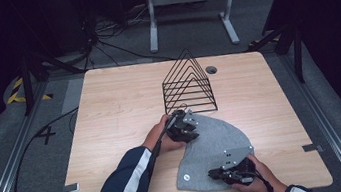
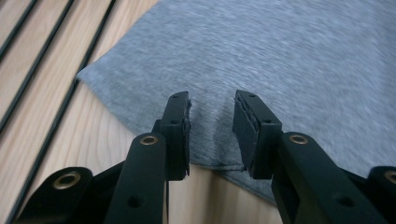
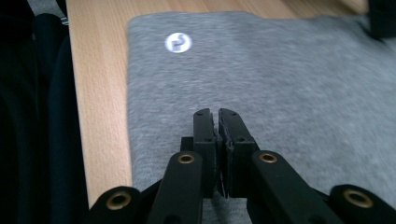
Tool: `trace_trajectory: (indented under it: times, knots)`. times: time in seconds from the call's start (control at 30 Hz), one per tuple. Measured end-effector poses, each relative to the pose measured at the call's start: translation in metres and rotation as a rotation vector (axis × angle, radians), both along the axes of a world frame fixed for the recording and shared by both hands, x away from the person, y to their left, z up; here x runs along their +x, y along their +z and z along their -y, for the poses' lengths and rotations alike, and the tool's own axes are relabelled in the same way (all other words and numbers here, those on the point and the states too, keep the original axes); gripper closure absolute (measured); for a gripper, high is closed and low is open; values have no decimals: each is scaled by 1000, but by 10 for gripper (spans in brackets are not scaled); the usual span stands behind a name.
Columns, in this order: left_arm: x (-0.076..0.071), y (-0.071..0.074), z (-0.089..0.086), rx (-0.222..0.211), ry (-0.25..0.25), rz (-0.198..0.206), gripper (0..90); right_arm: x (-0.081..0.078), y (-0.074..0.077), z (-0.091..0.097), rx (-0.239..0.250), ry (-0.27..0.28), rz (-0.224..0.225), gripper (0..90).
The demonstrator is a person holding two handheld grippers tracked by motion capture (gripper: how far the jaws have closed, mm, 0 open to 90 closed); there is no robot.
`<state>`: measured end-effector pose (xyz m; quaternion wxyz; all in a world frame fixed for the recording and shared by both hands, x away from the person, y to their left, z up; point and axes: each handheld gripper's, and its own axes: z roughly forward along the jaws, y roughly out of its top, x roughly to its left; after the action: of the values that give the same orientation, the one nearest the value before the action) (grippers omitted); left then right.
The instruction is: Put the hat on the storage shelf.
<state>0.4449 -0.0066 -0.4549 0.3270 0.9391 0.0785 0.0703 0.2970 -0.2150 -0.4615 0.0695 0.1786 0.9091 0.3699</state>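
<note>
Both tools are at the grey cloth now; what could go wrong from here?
1. The right tool looks shut near the grey cloth's near edge; a thin pinch may slip when pulled.
2. The left tool is open over the far corner; closing there may miss the fabric's edge.
3. The wire rack stands just behind that corner, so lifting could snag it.

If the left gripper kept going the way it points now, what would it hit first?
Most likely the grey cloth: the left gripper has open jaws over its near edge, pointing across the fabric. How high they sit above it is unclear.
</note>
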Motion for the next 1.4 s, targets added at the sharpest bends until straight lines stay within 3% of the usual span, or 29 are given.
trace_trajectory:
  times: [0.23,0.37,0.4,0.53,0.9,1.0,1.13,1.2,1.27,1.4]
  knots:
    - [-28,2,-41,44,24,-10,668,8,3,11,-31,-57,18,862]
    - [-47,2,-53,57,20,-19,672,15,3,18,-46,-109,34,860]
    - [-47,2,-53,57,20,-19,687,15,3,18,-46,-109,34,860]
    - [-74,2,-52,58,15,-21,724,26,4,27,-57,-159,59,856]
    - [-105,-3,-42,-1,14,-73,729,49,4,38,-67,-238,85,841]
    - [-111,-3,-36,-10,-17,-79,721,54,4,40,-68,-255,88,833]
    - [-114,-5,-35,-37,-15,-101,700,58,5,40,-74,-269,92,810]
    - [-114,-5,-38,-43,-23,-116,661,59,5,41,-81,-270,105,766]
    - [-111,-1,-43,-48,-17,-98,601,59,6,43,-81,-275,111,716]
    - [-100,11,-59,-98,79,-49,509,61,10,47,-63,-309,111,644]
